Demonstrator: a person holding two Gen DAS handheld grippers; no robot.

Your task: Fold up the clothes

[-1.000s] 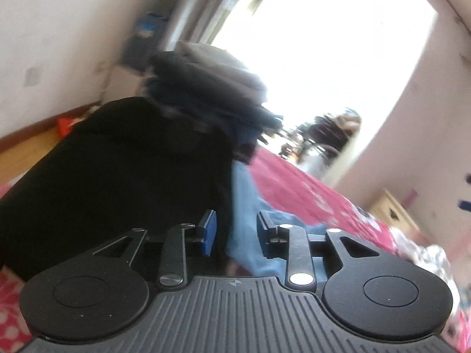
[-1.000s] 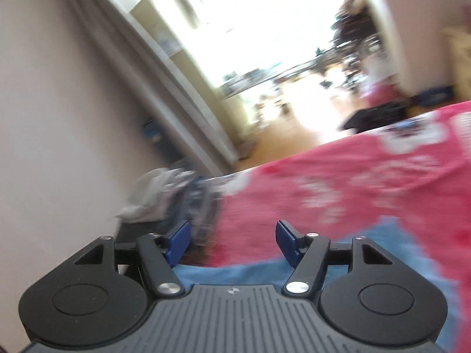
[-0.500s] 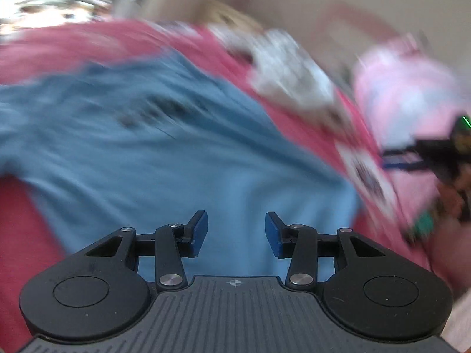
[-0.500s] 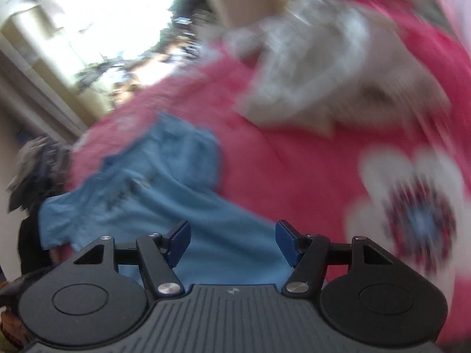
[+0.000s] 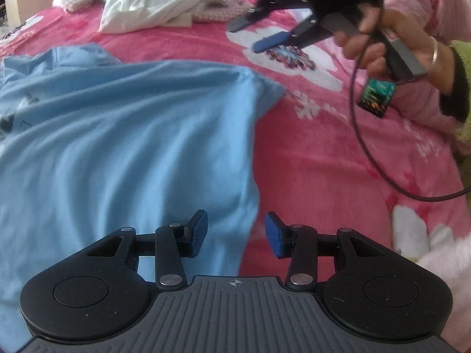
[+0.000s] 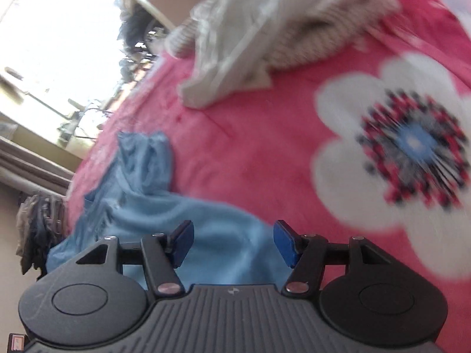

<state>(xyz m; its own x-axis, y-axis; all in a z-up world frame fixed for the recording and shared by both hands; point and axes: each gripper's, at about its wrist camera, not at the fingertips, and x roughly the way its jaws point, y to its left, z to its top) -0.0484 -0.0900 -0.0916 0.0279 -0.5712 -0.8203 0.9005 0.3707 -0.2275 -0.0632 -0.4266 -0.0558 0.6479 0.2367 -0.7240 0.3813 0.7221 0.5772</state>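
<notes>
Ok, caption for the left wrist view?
Left gripper, open, over a blue shirt on a pink blanket.

Two grippers held open, both tipped down.

The left gripper [image 5: 235, 235] points down, and its blue pads [image 5: 198, 232] stand apart with nothing pinched between them; its jaws have just been opening a bit. The right gripper [image 6: 232, 242] also points down, its jaws open wider, with nothing in them. From the left side you can see a bare hand [image 5: 391, 41] wrapped round the right gripper's handle, with a bangle on the wrist and a pink sleeve [image 5: 435, 3] behind.
</notes>
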